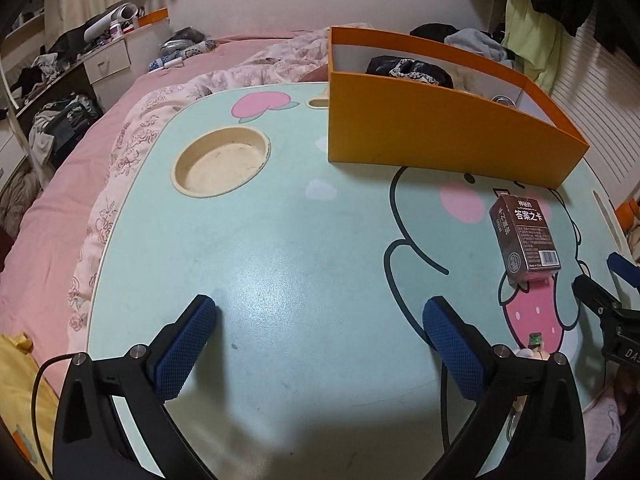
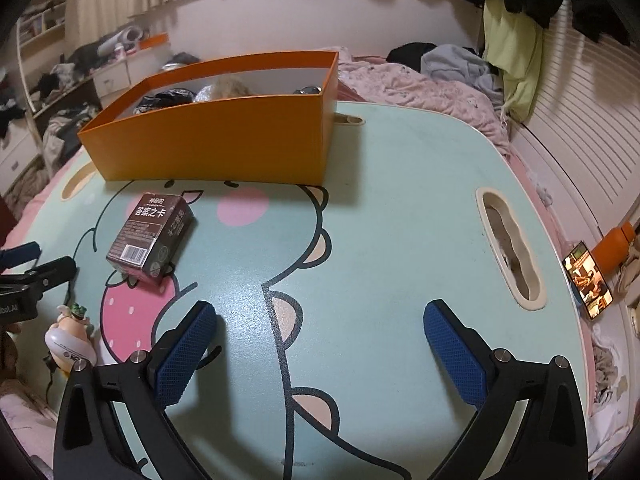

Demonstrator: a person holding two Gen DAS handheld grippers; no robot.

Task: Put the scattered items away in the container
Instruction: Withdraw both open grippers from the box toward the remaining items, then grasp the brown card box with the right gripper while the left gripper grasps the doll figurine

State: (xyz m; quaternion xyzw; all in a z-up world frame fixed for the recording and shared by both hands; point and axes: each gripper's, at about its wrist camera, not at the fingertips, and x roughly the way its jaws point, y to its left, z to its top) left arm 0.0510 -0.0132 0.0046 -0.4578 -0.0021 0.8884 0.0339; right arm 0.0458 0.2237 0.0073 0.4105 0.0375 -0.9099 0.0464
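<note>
A cluttered bedroom lay around a mint cartoon-printed table [image 2: 400, 184] set on a pink bed [image 1: 52, 216]. Nearest, the left tongs [image 1: 320, 344] and the right tongs [image 2: 320, 344] both hovered over bare tabletop with their blue pads spread wide and nothing between them. Just left of the right tongs stood a small figurine [image 2: 72, 336] with a green sprout on its head, likely light, hard and a little fragile, best pinched across its rounded body. Further on, a dark card box [image 2: 150, 238] lay flat on the printed strawberry, its long axis running diagonally, the barcode end toward the cameras and the titled end toward the container. It looked stiff, light and somewhat slick, so gripping across its narrow width should hold best. Beyond it, close but apart, sat the orange container [image 2: 216, 144], open-topped, with dark cloth and other small things already inside
</note>
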